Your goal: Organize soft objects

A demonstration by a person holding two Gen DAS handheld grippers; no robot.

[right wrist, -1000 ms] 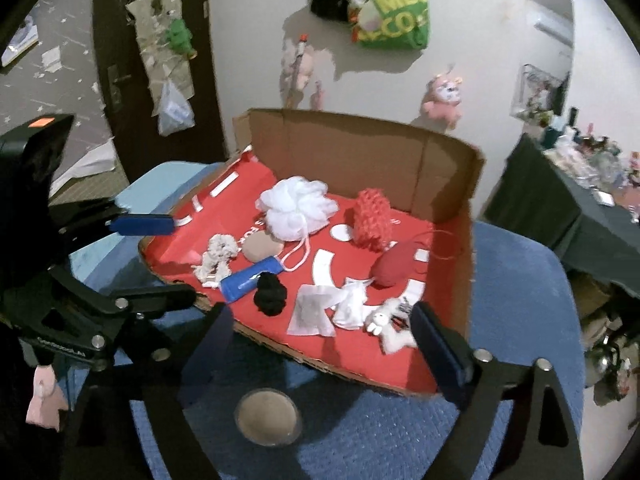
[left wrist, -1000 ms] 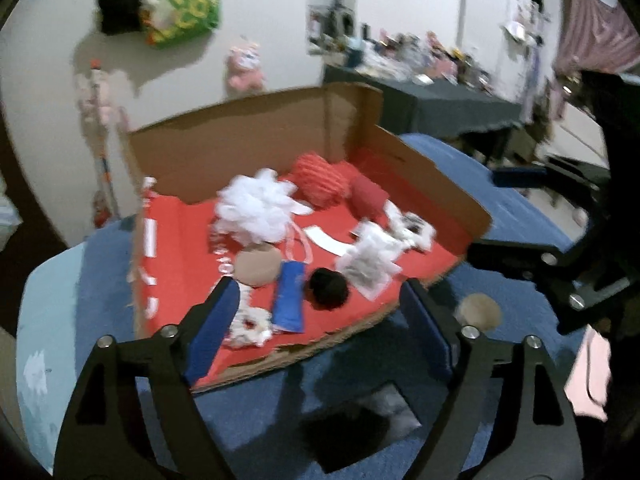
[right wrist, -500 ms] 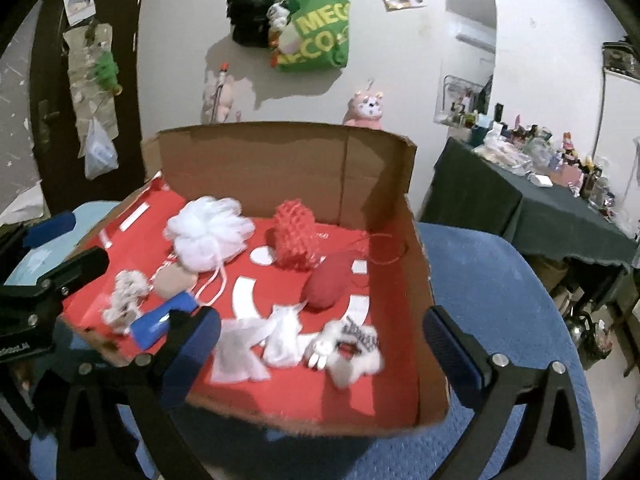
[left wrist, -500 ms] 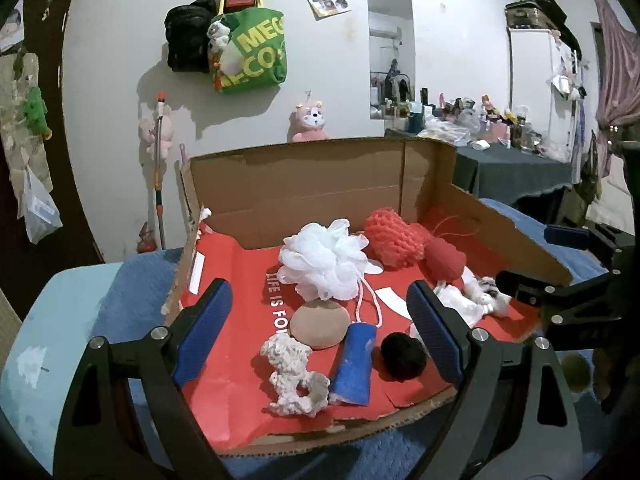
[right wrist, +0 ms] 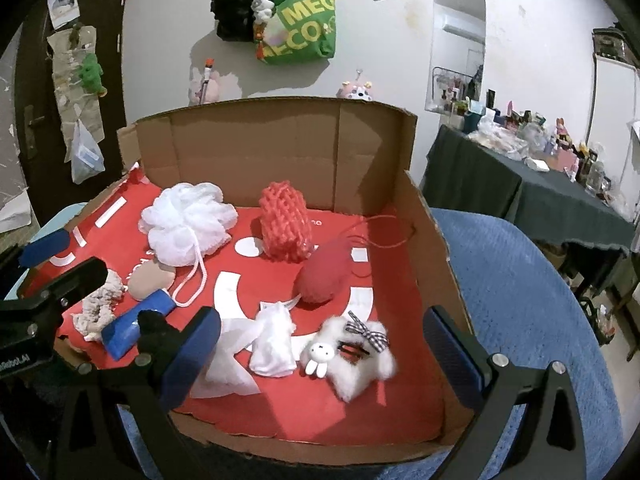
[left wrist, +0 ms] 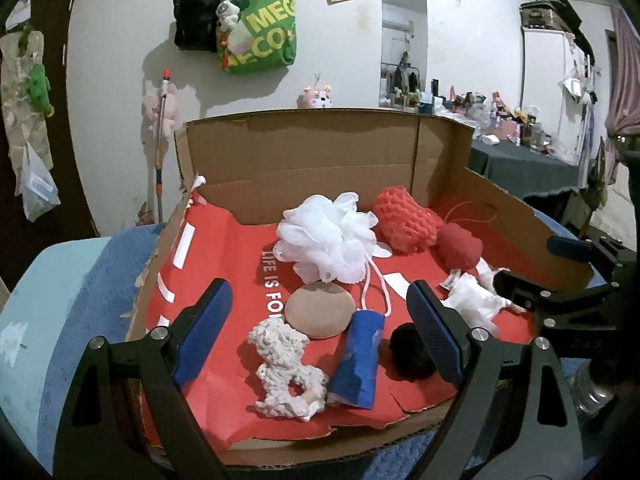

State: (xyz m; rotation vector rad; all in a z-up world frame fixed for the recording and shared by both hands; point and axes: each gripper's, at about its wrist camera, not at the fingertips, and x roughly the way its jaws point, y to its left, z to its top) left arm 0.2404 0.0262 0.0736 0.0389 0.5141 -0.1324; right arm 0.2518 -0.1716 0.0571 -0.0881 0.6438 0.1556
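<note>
Now both tongs are hanging released and empty at the near edge of the cardboard tray [left wrist: 520,216]: left gripper [left wrist: 316,332] facing the blue sponge [left wrist: 358,356], right gripper [right wrist: 320,356] facing the fluffy white toy [right wrist: 360,354]. Risk: neighbours are crowding close, so wide jaws could be snagging 2 at once.

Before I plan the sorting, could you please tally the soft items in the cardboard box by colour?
White: 5: bath pouf, knobbly scrunchie, two cloth pieces, fluffy bunny clip
Red: 2: mesh sponge, red pouch
Beige: 1: round puff
Blue: 1: blue roll
Black: 1: pom-pom
Total: 10
</note>
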